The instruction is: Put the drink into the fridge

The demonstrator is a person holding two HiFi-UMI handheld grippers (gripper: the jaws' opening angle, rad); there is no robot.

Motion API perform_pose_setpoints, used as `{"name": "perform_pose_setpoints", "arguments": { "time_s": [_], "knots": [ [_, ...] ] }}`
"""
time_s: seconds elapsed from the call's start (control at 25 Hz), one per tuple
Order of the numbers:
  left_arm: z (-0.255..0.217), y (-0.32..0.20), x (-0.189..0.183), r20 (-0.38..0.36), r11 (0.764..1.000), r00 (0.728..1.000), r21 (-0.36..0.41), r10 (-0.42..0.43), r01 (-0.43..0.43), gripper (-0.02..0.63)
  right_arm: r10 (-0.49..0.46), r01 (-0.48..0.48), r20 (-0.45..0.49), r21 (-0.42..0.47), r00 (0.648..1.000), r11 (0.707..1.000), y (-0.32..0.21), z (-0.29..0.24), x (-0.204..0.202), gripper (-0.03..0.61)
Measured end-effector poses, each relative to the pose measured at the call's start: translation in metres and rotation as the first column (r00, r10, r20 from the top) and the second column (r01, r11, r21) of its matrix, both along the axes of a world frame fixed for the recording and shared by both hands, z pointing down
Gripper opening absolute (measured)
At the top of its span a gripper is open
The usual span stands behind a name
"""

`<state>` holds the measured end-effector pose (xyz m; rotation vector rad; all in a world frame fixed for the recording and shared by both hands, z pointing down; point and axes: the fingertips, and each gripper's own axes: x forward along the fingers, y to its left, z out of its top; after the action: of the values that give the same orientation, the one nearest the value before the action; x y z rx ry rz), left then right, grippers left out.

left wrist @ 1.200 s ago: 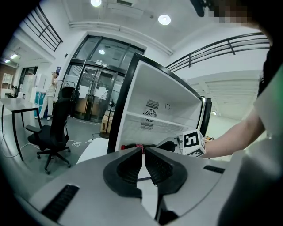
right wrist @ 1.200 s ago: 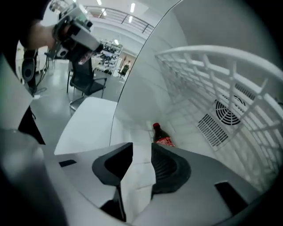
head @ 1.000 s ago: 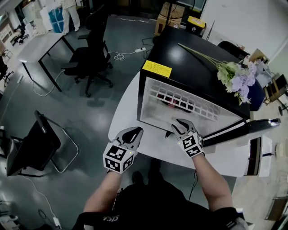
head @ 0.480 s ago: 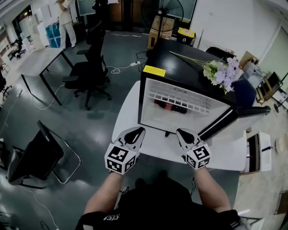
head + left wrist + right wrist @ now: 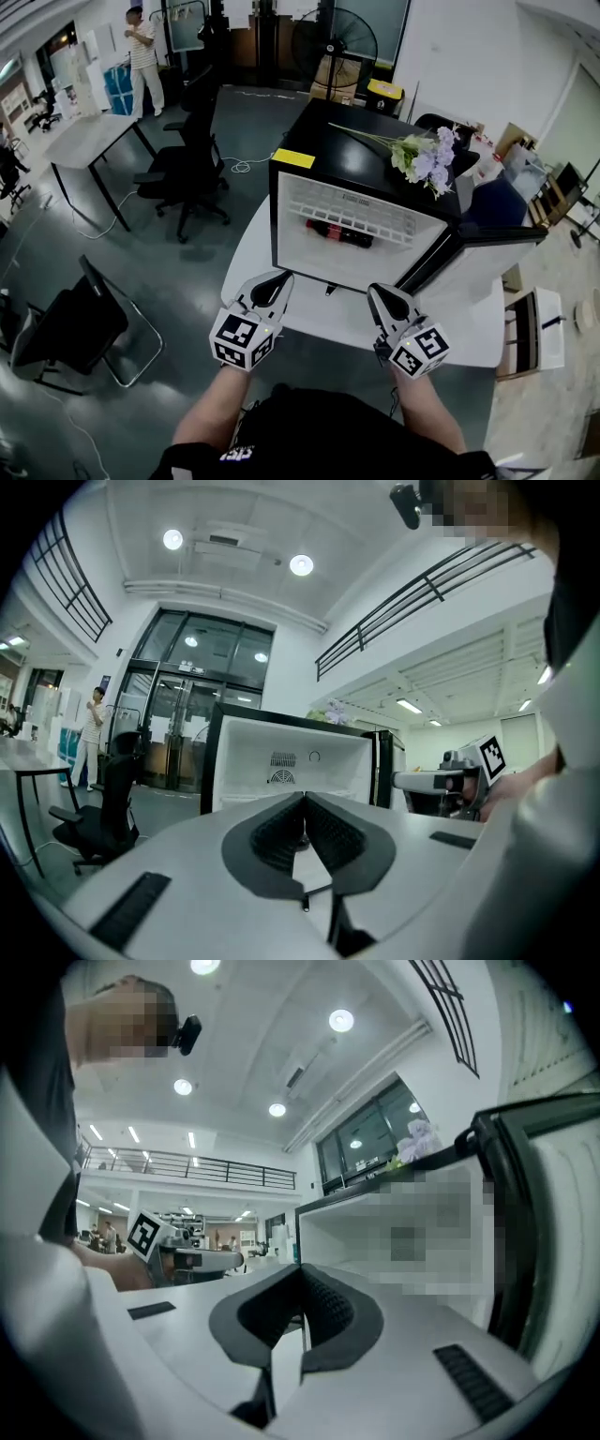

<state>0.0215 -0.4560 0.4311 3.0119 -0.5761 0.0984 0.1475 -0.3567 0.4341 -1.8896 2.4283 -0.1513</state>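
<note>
Your left gripper [image 5: 280,276] sits at about 7 o'clock, jaws clenched on nothing, over the near edge of the white table [image 5: 309,314]. Dead ahead at 12 o'clock the fridge [image 5: 281,202] stands open. The drink [image 5: 338,234] already lies on its side inside, below the white wire rack [image 5: 356,202]. It is a dark bottle with a touch of red round its middle, resting level and well back from the front lip. At 5 o'clock your right gripper [image 5: 379,292] is closing its jaws, with nothing between them. What seems left is the door [image 5: 473,255], swung wide toward 3 o'clock. Reach round to its outer face, press with the closed tips near the free edge, and swing it gently so the bottle doesn't roll.
</note>
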Motion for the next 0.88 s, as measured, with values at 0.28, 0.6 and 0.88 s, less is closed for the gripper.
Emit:
{"name": "perform_pose_setpoints", "arguments": {
  "time_s": [0.28,0.6,0.88],
  "knots": [
    [-0.011,0.08,0.042,0.012,0.989,0.99,0.037,0.141,-0.141,0.017,-0.026,0.023,0.066,0.049,0.997,0.999,0.081,-0.028,0.031,0.014],
    [-0.001,0.146,0.073,0.113,0.98,0.975,0.036,0.189,-0.194,0.017,-0.076,0.071,0.116,0.047,0.99,0.996,0.126,-0.013,0.061,0.014],
    [-0.011,0.144,0.076,0.134,0.988,0.985,0.096,0.108,-0.121,0.017,0.001,-0.007,0.113,0.046,0.994,0.999,0.136,-0.014,0.082,0.012]
  ]
}}
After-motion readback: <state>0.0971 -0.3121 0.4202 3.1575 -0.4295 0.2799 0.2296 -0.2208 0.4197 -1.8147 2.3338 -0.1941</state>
